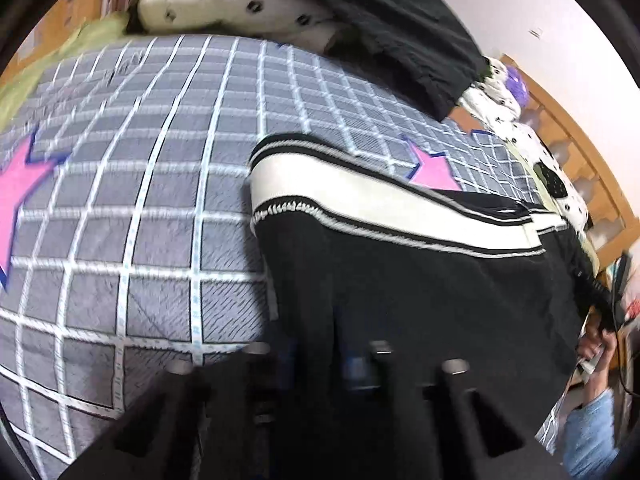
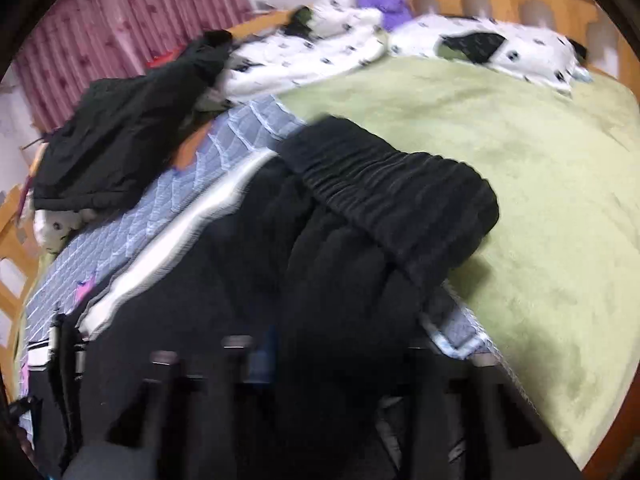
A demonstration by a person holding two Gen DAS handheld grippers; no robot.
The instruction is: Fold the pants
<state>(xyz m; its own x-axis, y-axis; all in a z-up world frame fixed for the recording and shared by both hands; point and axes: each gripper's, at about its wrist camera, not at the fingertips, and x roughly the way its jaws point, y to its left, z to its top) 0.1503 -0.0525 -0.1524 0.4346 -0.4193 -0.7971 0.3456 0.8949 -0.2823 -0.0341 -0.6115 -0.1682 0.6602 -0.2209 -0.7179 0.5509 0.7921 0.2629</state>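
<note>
your left gripper [image 1: 320,356] has its jaws pressed together right on the near edge of the black pants with the white side stripe [image 1: 400,280]. the fabric runs down between the fingers, so i'd say it's pinching the cloth, though blur hides the exact contact. your right gripper [image 2: 320,356] sits over the bunched black cloth below the ribbed elastic waistband [image 2: 400,204]. its jaws look mostly closed, but it's all dark and smeared there, so i can't tell if it really has hold of anything.

the pants lie across the grey checked quilt with pink stars [image 1: 140,200], stripe running out to the right in the left view, waistband end spilling onto the fuzzy green blanket [image 2: 520,160]. i figure you've got one end in each hand so you can carry one end over the other for a fold.

both grippers point steeply down at the bed. on the far side there's a crumpled black garment [image 2: 120,140] and white spotted bedding [image 2: 320,48], well clear of your work.
</note>
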